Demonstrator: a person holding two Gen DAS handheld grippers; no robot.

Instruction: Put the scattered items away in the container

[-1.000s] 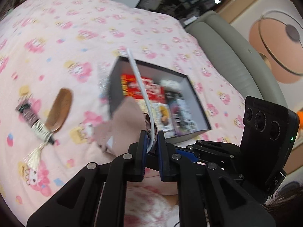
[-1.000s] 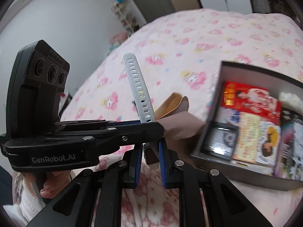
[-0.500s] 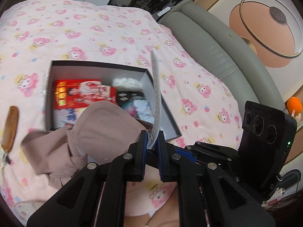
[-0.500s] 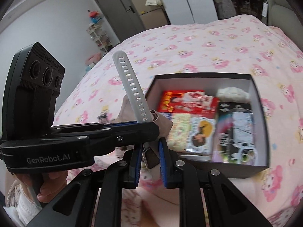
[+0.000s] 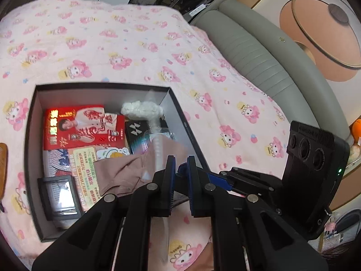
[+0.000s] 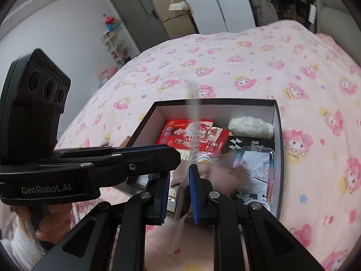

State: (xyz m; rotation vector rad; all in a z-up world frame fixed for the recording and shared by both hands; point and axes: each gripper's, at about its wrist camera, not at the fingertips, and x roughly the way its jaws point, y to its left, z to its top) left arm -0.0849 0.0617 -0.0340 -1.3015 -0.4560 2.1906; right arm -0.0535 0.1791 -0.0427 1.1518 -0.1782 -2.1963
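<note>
Nearest, bottom centre of each wrist view: left gripper (image 5: 179,164) with jaws together, right gripper (image 6: 179,176) with jaws narrowly spaced around a blurred pale strap (image 6: 194,122), grip impossible to tell. Just beyond, pink-brown cloth (image 5: 126,174) draped inside the dark box (image 5: 29,135), over its near right corner. Farther in, red packet (image 5: 83,126) and white fluff (image 5: 142,110) by the back wall; beyond, the pink-patterned bed (image 5: 135,45).

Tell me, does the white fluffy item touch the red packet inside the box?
Apart. In the right wrist view, grey floor of the box shows between the white fluffy item and the red packet.
</note>
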